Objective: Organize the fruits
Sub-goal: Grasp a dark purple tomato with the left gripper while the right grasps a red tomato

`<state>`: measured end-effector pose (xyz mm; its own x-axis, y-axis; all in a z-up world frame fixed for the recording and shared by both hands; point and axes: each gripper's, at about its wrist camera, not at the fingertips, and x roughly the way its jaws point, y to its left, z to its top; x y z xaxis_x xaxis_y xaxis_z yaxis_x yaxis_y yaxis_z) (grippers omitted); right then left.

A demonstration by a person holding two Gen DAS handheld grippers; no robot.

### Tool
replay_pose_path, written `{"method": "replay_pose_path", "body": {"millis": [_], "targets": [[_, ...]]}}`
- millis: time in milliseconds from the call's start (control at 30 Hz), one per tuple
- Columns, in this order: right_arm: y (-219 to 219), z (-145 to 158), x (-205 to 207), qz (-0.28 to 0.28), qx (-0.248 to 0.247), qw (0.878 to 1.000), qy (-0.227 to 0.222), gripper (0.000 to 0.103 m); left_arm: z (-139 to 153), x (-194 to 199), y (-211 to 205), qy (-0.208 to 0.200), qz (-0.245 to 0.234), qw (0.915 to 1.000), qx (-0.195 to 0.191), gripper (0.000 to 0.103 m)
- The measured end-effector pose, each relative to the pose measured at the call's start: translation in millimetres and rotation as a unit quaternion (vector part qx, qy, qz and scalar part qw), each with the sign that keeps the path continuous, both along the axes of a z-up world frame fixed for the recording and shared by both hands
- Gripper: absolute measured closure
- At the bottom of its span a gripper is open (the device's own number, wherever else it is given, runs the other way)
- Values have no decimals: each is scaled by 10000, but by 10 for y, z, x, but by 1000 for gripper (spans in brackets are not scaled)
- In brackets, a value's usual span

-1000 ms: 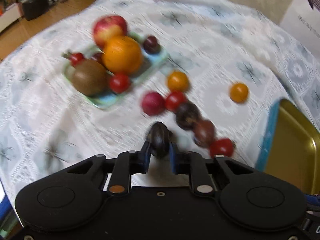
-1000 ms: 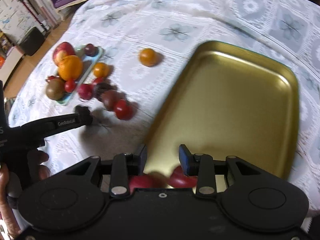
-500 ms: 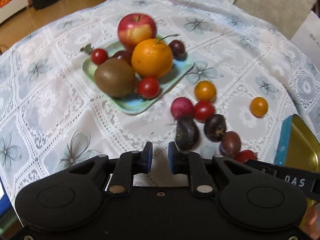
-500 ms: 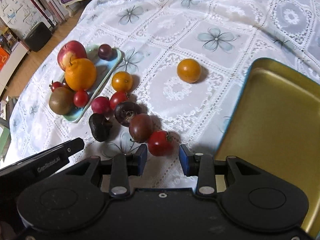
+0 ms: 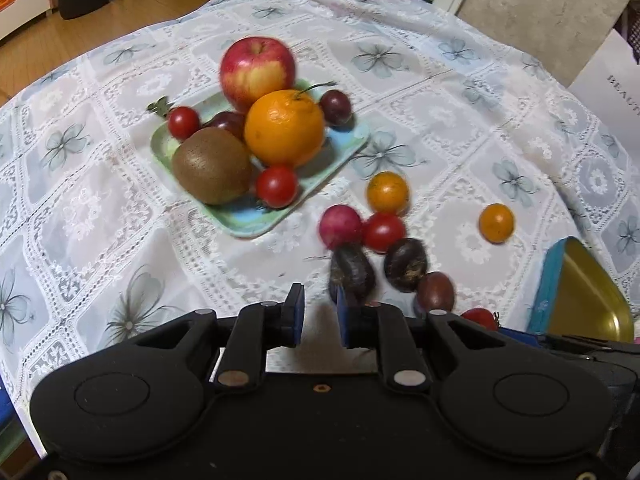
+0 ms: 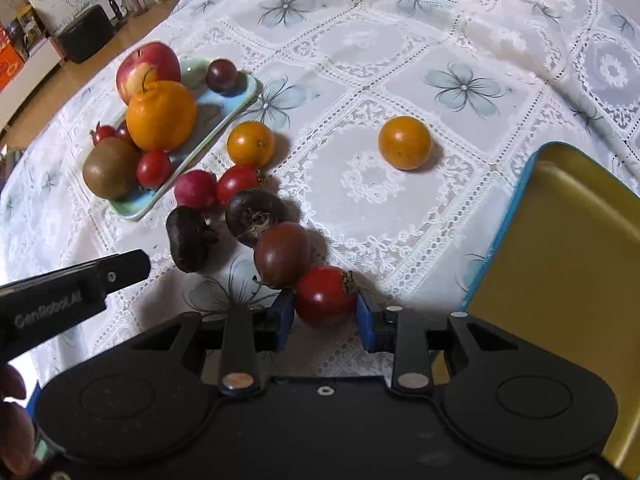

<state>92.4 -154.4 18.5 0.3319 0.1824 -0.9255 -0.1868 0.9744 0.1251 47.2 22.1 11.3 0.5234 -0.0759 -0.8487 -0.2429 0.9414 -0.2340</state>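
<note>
I see the red tomato (image 6: 325, 295) sitting directly between the right gripper (image 6: 325, 315) fingers, which are spread and not yet pinching it. The left gripper (image 5: 319, 316), spread and empty, has the dark fruit (image 5: 351, 271) just ahead-right.

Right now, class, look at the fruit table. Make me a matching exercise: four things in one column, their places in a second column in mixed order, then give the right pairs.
Things
1. kiwi
2. red tomato
3. lone orange tomato
4. gold tray

Places
A. alone on the cloth between the fruit cluster and the tray
B. at the table's right edge
C. on the green plate
D. between the right hand-held gripper fingers

Pairs: 1-C, 2-D, 3-A, 4-B
</note>
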Motion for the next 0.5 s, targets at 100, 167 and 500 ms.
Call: {"method": "replay_pose_path", "body": {"millis": [100, 167, 500], "targets": [[-177, 120, -11, -126, 343, 9993, 72, 70, 63, 37, -120, -88, -131, 9999, 37, 67], [-273, 192, -36, -212, 497, 9985, 73, 70, 103, 66, -219, -181, -201, 9996, 85, 63], [-553, 413, -174, -345, 608, 9973, -228, 70, 2, 333, -558, 203, -508, 9957, 750, 59]]}}
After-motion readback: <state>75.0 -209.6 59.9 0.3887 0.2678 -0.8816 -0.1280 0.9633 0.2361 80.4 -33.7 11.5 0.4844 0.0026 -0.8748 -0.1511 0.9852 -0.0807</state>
